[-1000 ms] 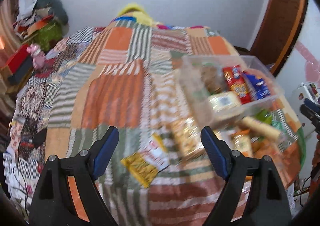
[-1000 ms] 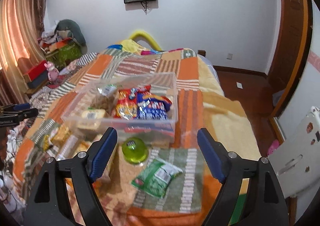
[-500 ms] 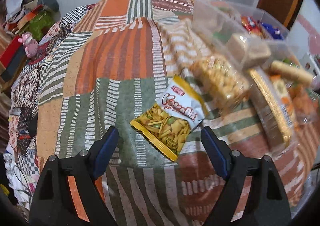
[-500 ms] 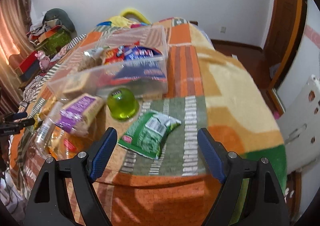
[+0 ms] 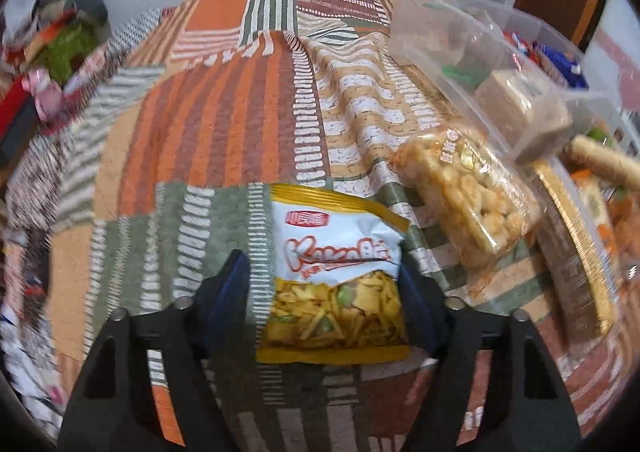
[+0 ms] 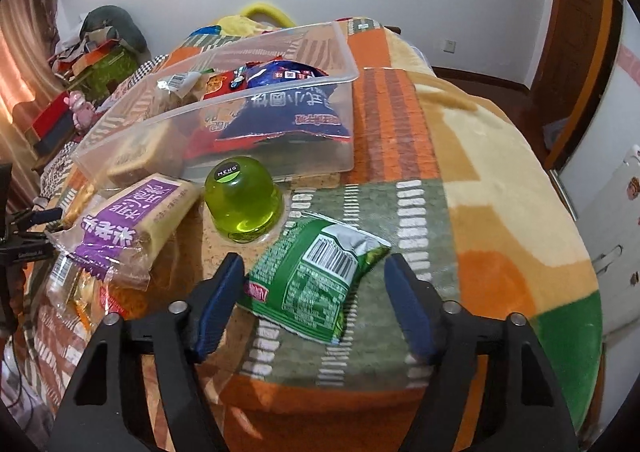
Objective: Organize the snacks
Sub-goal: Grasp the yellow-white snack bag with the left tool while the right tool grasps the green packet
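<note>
Snack packets sit between both sets of fingers on the patchwork blanket (image 5: 224,123). Yellow-white chip bag (image 5: 336,276) lies between the closing jaws of the left gripper (image 5: 325,284), right pad seemingly at its edge, left pad apart. Green pouch (image 6: 316,280) lies between the closing jaws of the right gripper (image 6: 314,294), no contact yet. Both look light, crinkly, slippery, crushable; pinch mid-body, gently. Clear bin (image 6: 344,47) beyond the fingertips.

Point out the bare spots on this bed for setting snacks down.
Free: striped blanket left of the plastic bin; yellow-orange blanket right of the green packet. Crowded: between the bin and the purple-labelled cake.
</note>
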Demonstrator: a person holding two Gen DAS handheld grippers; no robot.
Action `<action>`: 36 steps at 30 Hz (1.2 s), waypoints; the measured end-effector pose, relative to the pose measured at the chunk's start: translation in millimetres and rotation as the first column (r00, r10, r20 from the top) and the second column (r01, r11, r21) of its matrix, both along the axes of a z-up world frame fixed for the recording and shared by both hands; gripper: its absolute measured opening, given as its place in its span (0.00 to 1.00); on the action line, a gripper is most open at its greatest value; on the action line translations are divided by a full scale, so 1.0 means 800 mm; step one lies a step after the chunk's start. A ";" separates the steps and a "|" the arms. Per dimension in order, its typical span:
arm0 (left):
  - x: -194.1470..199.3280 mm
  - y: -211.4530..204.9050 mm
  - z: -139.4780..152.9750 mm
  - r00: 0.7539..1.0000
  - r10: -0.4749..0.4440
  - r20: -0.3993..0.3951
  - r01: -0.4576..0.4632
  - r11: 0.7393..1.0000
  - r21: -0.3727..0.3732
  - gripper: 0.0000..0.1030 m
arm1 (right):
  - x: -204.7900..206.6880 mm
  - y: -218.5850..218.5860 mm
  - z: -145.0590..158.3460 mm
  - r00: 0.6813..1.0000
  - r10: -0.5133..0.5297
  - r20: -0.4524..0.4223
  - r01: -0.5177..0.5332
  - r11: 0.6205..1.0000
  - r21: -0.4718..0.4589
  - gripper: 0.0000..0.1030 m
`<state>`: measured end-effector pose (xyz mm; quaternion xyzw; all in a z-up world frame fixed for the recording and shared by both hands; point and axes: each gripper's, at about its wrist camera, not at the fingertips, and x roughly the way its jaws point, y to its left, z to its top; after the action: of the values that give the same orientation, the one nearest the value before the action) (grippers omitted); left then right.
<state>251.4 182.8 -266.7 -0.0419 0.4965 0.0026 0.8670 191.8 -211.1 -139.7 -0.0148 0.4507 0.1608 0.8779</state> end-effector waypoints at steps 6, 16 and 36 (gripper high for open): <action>-0.011 -0.003 0.005 1.000 0.019 0.013 -0.019 1.000 -0.015 0.51 | -0.005 -0.003 -0.002 1.000 -0.004 0.018 0.004 1.000 -0.001 0.42; -0.030 -0.020 0.060 0.996 0.032 0.085 -0.029 0.999 -0.033 0.50 | -0.017 -0.021 0.018 0.999 0.000 0.042 -0.003 0.999 0.054 0.26; 0.018 -0.103 0.168 0.968 -0.024 0.250 0.047 0.995 -0.087 0.50 | 0.015 0.010 0.103 0.967 0.042 0.252 -0.071 0.992 0.107 0.26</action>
<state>265.7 100.3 -132.0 -0.0732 0.3844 -0.0411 0.9193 204.0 -203.4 -57.3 0.0031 0.3263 0.2084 0.9220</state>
